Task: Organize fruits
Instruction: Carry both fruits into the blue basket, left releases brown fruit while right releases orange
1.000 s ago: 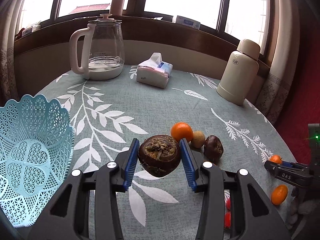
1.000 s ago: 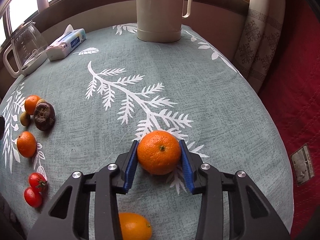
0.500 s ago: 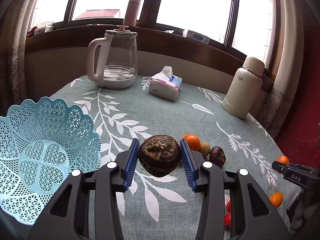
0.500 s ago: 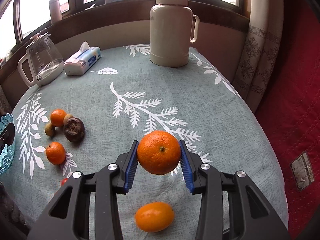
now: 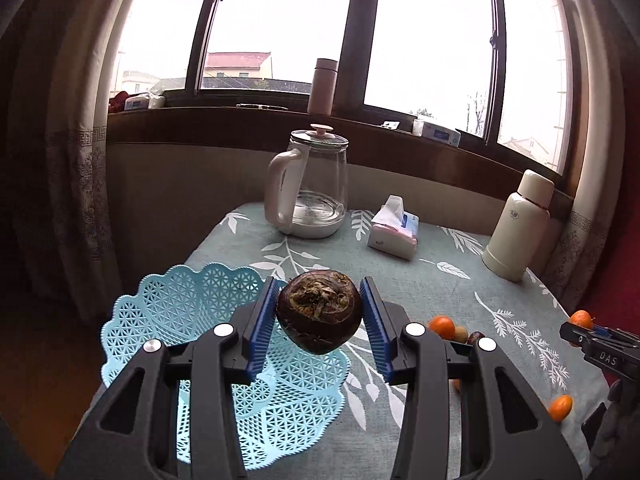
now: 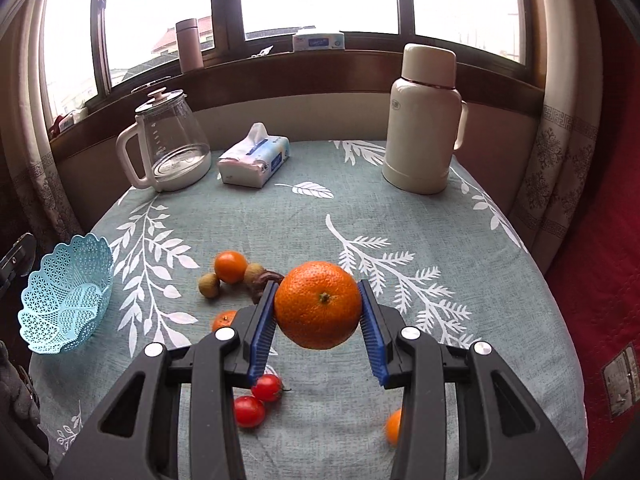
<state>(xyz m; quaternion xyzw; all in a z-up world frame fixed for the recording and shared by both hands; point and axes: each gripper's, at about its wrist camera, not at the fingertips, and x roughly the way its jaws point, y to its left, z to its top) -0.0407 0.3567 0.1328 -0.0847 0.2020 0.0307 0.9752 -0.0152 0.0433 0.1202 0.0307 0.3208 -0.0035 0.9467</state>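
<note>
left claw (image 5: 319, 322): blue pads closed about as wide as the dark brown fruit (image 5: 319, 311) they pinch at its widest girth, scarred crown facing the camera. it hangs in the air above the near rim of the blue basket (image 5: 168, 320), nothing under it but lattice. judged firm, rough-skinned, moderately heavy; the ribbed pads should bite well, and the side-to-side hold across the middle looks like the right place.

right claw (image 6: 319, 312): same half-closed span, clamped on a large orange (image 6: 318, 305), stem end toward the lens, lifted clear of the cloth. judged heavier than the small fruit, peel dimpled and a little yielding; a hard squeeze could bruise it, a slack one could let it roll forward out of the pads.

just below the right claw, on the table (image 6: 400, 208): two cherry tomatoes (image 6: 258, 398), thin-skinned and easily split, and an orange fruit partly hidden at the lower right.

further out: a cluster of a small tangerine (image 6: 231, 266), two tan round fruits and a dark one half hidden behind the pad. the basket sits at the left table edge, empty in both views.

far end: glass kettle (image 6: 170, 148), tissue pack (image 6: 256, 158), cream flask (image 6: 424, 120), then the window.
</note>
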